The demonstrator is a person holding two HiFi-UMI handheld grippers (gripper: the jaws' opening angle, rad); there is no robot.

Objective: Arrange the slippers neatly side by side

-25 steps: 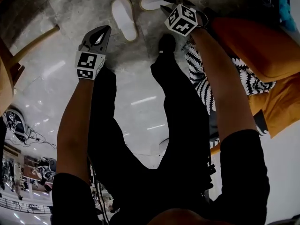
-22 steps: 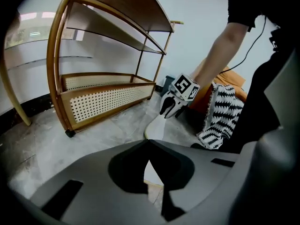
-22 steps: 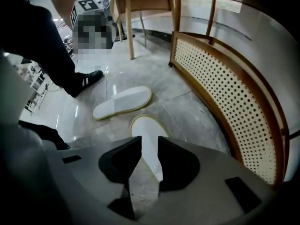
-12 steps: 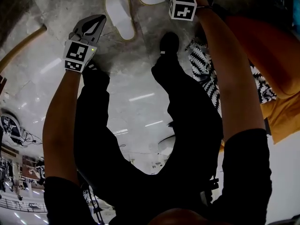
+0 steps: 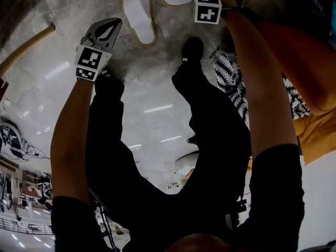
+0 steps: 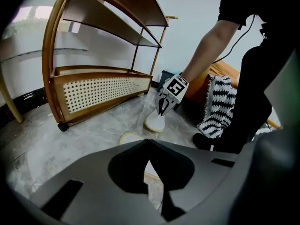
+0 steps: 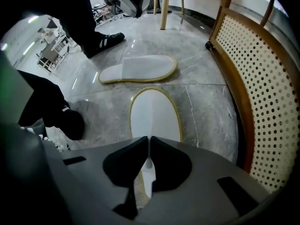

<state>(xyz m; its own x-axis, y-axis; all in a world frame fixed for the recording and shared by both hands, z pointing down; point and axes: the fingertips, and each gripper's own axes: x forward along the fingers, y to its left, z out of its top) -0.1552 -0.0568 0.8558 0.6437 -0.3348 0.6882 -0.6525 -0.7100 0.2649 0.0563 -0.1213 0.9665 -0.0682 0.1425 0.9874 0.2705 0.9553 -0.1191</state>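
Currently two white slippers lie on the grey stone floor (image 7: 206, 107), apart and at an angle to each other. Two grippers:
- right gripper (image 7: 149, 139) points down, jaws pinched on the end of the right-hand slipper (image 7: 154, 116).
- left gripper (image 6: 148, 142) is clenched on nothing, just short of the left-hand slipper (image 7: 138, 69).

One cane-panelled rack (image 6: 98, 86) stands alongside.

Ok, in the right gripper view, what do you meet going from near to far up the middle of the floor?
Right gripper → near slipper → far slipper → black shoe → wooden leg.
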